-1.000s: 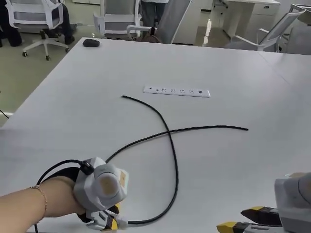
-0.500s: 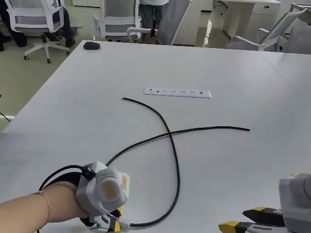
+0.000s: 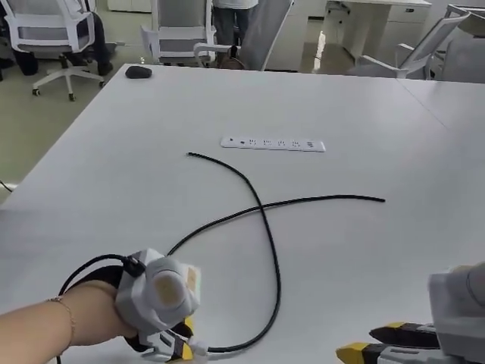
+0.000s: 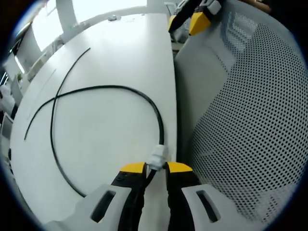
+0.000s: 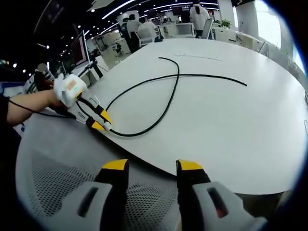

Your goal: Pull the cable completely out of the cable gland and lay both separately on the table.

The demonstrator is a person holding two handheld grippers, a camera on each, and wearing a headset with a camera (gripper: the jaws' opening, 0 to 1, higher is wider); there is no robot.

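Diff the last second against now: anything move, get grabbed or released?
Nothing visibly changed; the slight frame shift is the headset moving. The left tongs stay shut on the cable gland at the near edge of the table. The cable still lies in its crossed loop. The right tongs stay open and empty, short of that edge. The power strip sits as before.

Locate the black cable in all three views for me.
Head view: cable crosses itself mid-table, curling to bottom left.
Left gripper view: cable arcs across upper left, down to the jaws.
Right gripper view: cable loops across the middle.
Shared landmark: the left gripper, holding the white cable gland.
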